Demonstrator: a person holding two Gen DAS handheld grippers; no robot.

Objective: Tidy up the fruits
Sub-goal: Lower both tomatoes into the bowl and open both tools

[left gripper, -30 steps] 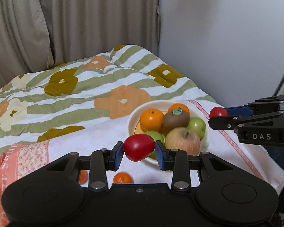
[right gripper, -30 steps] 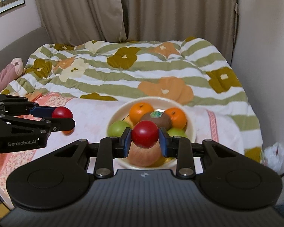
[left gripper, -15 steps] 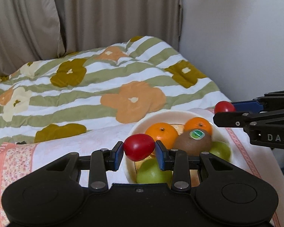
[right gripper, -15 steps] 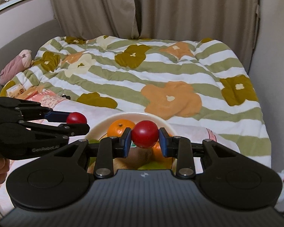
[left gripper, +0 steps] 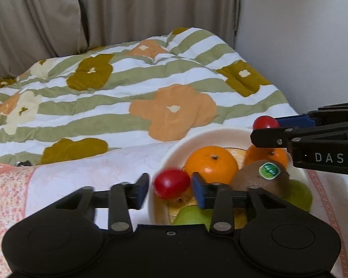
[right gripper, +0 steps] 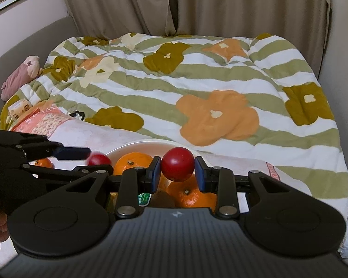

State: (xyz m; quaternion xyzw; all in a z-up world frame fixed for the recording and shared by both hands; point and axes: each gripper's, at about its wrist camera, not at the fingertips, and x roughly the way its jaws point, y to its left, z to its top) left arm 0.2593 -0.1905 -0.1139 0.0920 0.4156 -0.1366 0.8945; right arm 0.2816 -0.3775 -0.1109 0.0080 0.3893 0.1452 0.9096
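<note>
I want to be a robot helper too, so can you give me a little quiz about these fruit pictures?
1. True or false: the right gripper is shut on a red fruit.
2. Which fruit in the bowl wears the green sticker? A. orange B. kiwi C. green apple
3. How many oranges show in the bowl in the left wrist view?
Key: 1 true; 2 B; 3 two.

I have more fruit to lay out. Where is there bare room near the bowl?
Free: the pale towel left of the bowl, and the striped quilt behind it. Crowded: the bowl itself, packed with oranges, a kiwi and green fruit.
</note>
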